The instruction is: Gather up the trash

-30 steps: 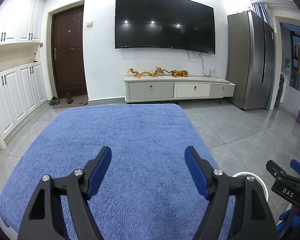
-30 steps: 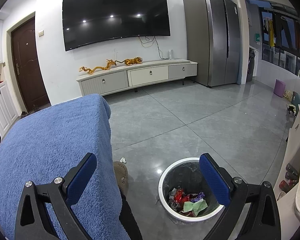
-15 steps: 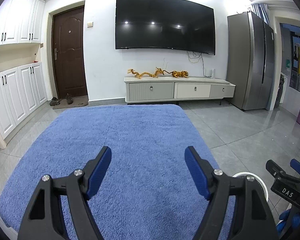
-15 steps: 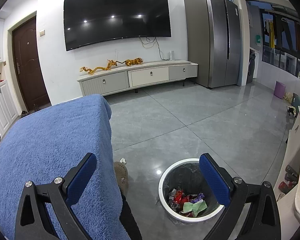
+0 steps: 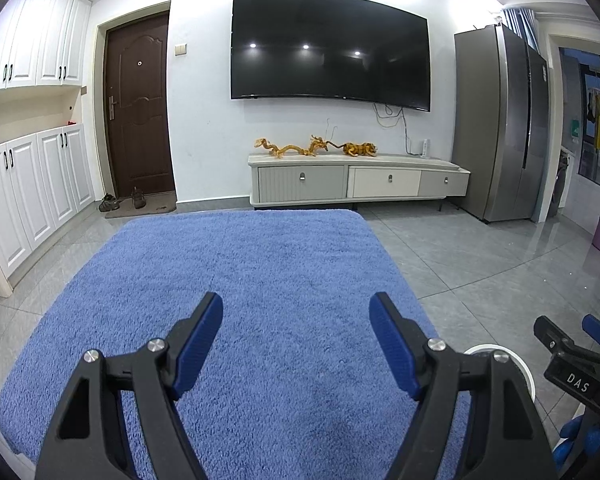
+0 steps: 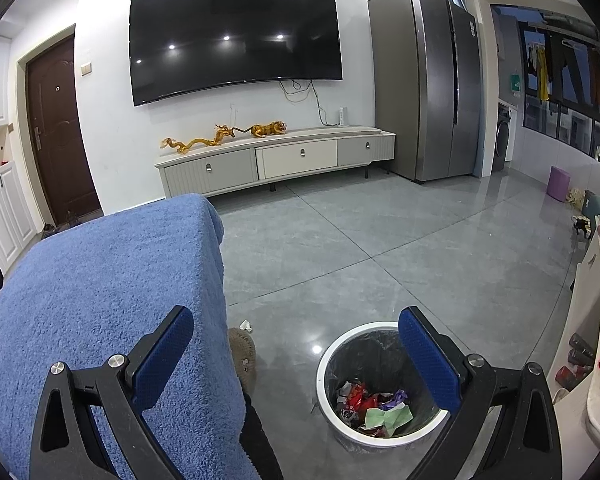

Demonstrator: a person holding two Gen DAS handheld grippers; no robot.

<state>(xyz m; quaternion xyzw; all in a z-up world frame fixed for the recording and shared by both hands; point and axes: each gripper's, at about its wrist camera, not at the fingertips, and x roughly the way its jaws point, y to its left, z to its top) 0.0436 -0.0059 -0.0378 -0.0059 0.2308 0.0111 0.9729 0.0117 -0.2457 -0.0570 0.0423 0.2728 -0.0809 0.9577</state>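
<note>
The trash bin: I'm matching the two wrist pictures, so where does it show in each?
Left wrist: trash bin, only its white rim, lower right behind the gripper finger.
Right wrist: trash bin, lower centre-right, wrappers inside.
Shared landmark: the blue blanket.

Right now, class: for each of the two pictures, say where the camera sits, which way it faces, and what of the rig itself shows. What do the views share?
Left wrist view: sits on the left claw, faces slightly down over the blue towel toward the TV; its open fingers and part of the right claw show.
Right wrist view: sits on the right claw, faces down toward the trash bin; its open, empty fingers show.
Shared: towel, TV, cabinet, fridge, door, bin rim.
</note>
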